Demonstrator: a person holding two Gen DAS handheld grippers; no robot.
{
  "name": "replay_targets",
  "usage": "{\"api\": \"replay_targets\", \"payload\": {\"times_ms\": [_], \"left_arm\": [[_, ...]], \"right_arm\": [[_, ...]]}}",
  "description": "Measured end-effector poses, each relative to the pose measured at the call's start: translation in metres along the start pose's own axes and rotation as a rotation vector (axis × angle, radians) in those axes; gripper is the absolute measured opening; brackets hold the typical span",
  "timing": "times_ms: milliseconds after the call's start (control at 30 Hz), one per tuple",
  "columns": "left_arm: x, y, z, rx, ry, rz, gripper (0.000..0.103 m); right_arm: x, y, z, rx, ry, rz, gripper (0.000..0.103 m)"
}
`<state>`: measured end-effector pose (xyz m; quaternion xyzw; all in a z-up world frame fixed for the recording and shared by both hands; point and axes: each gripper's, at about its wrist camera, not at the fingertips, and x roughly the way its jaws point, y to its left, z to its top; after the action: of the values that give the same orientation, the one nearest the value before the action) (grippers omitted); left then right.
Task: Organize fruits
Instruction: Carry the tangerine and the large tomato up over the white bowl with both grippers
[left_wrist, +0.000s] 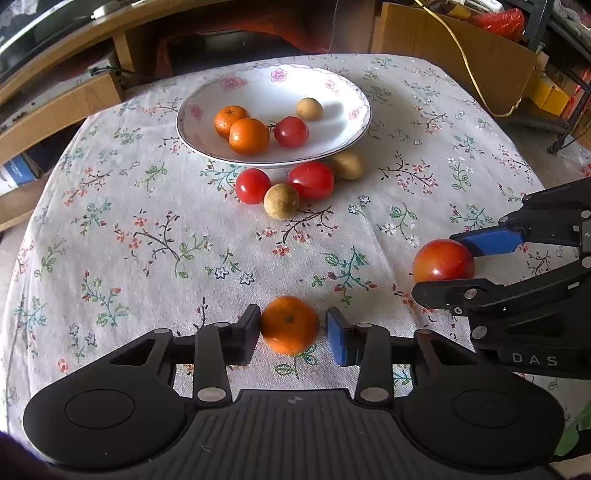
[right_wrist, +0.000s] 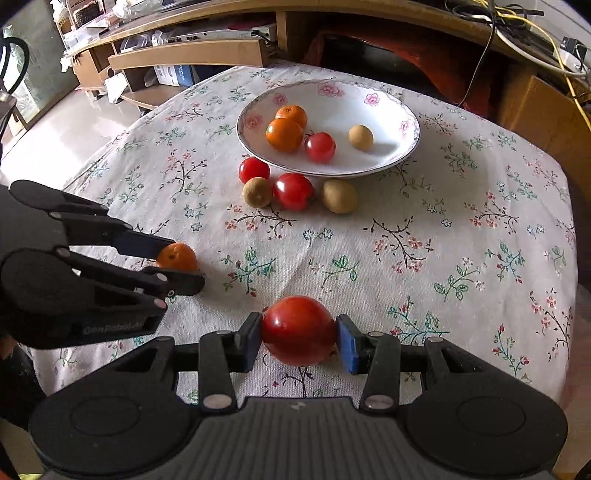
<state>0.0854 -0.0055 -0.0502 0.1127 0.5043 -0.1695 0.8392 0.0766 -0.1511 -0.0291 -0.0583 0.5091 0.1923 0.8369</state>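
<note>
My left gripper (left_wrist: 291, 328) sits around an orange (left_wrist: 290, 325) on the tablecloth; the left finger touches it and a small gap shows at the blue right pad. It also shows in the right wrist view (right_wrist: 176, 256). My right gripper (right_wrist: 298, 332) is shut on a red tomato (right_wrist: 298, 329), which also shows in the left wrist view (left_wrist: 443, 260). A white flowered bowl (left_wrist: 332, 79) at the far side holds two oranges, a red tomato and a small brown fruit. In front of it lie two tomatoes (left_wrist: 253, 185) (left_wrist: 311, 180) and two brown fruits (left_wrist: 280, 201) (left_wrist: 347, 165).
The round table carries a floral cloth (left_wrist: 147, 240). Wooden shelves (right_wrist: 192, 51) and a desk stand behind it, with a yellow cable (left_wrist: 465, 55) at the back right. The table edge drops off at the left and right.
</note>
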Motion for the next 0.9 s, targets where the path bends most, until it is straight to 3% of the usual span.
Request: {"api": "replay_targets", "payload": {"times_ms": [200, 367, 667, 800, 900], "left_arm": [[-0.007, 0.001, 0.000, 0.000, -0.026, 0.002, 0.068], [-0.006, -0.003, 0.000, 0.026, -0.032, 0.004, 0.070], [0.003, 0.000, -0.004, 0.030, -0.016, 0.012, 0.069], [0.003, -0.001, -0.004, 0.028, -0.018, 0.009, 0.064], [0.001, 0.002, -0.004, 0.006, -0.016, 0.007, 0.053]], "right_arm": [[0.003, -0.001, -0.002, -0.022, 0.002, -0.005, 0.044], [-0.001, -0.005, -0.001, -0.024, -0.009, -0.001, 0.050], [0.007, -0.006, 0.000, -0.043, -0.014, -0.005, 0.053], [0.010, -0.006, 0.002, -0.046, -0.006, 0.000, 0.053], [0.012, -0.005, 0.001, -0.056, -0.003, -0.007, 0.050]]}}
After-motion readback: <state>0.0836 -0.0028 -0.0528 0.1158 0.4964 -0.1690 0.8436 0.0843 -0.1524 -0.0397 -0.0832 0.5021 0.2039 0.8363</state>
